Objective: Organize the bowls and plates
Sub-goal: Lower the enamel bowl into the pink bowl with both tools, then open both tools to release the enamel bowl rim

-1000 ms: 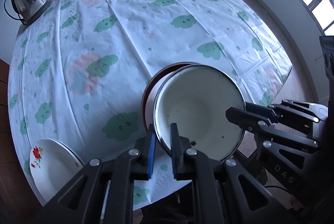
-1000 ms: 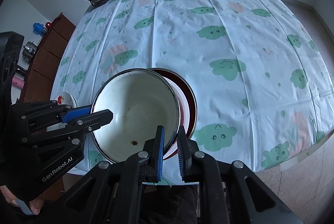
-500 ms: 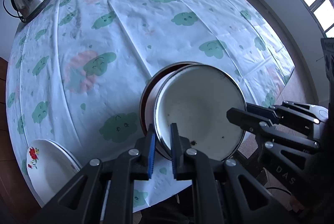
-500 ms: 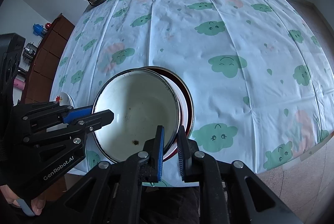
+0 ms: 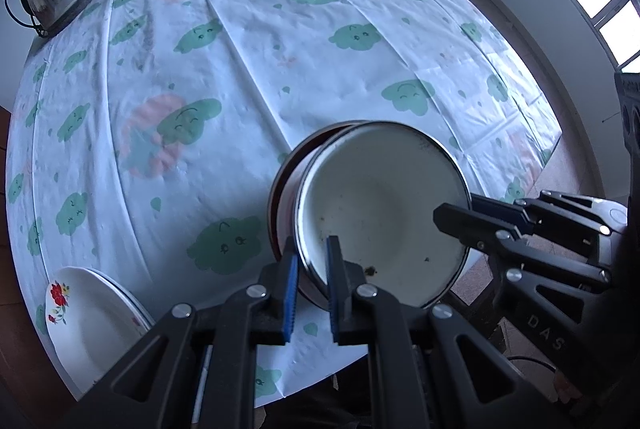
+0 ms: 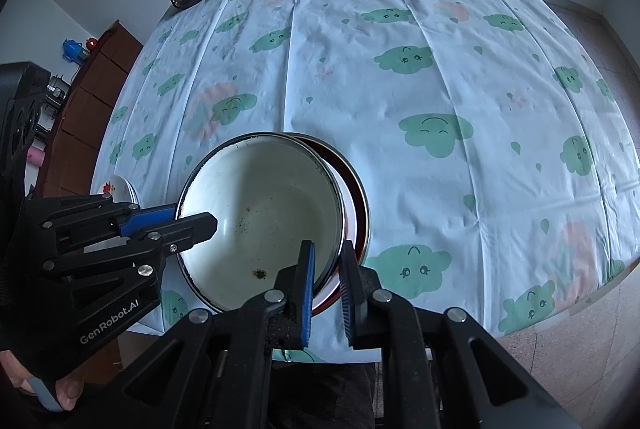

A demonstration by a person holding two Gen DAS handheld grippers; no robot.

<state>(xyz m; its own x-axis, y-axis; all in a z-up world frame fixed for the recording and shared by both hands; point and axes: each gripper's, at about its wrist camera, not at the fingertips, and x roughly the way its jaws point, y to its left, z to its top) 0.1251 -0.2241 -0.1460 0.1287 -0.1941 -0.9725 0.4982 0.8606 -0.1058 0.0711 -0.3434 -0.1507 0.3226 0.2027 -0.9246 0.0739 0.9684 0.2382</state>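
both grippers (image 5: 311, 283) on bowl (image 5: 384, 213) rim

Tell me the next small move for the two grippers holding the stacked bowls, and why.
Probably carry the stack forward and lower it onto the tablecloth. The left gripper and right gripper each pinch the rim of the white enamel bowl, which sits nested in a red-rimmed bowl, and the stack hangs over the table's near edge, partly above bare floor.
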